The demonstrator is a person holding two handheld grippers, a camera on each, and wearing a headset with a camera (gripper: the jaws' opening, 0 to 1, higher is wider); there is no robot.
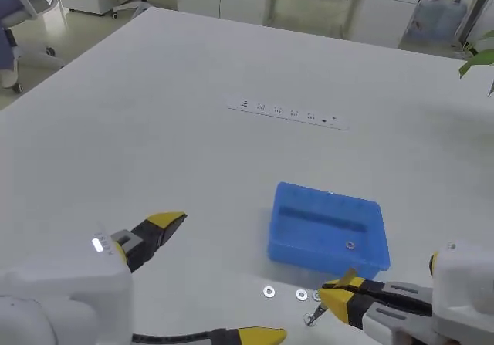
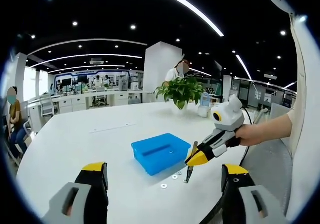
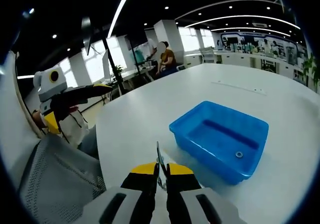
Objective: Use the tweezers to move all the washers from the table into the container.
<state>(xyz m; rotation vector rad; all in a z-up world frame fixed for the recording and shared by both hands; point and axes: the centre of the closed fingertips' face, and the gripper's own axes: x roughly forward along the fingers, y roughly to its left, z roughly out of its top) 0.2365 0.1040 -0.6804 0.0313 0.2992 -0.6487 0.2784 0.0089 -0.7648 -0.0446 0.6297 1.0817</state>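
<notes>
While the right gripper (image 3: pixel 161 170) clamped the tweezers (image 3: pixel 159 159) and the left gripper (image 2: pixel 163 168) held its jaws wide, one washer (image 1: pixel 350 245) lay inside the container (image 1: pixel 324 258), three washers (image 1: pixel 268 292) beside it.

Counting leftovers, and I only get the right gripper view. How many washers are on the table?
Observer: Head view shows three washers on the table, in a row in front of the blue container.
Operator: Tweezer tips on one?
Observer: In the left gripper view the tweezers, held in the right hand-held gripper, point down with their tips close beside the washers. I can't tell if they touch.
Operator: Other side busy?
Observer: No. In the head view the left hand-held gripper is open and holds nothing.
</notes>
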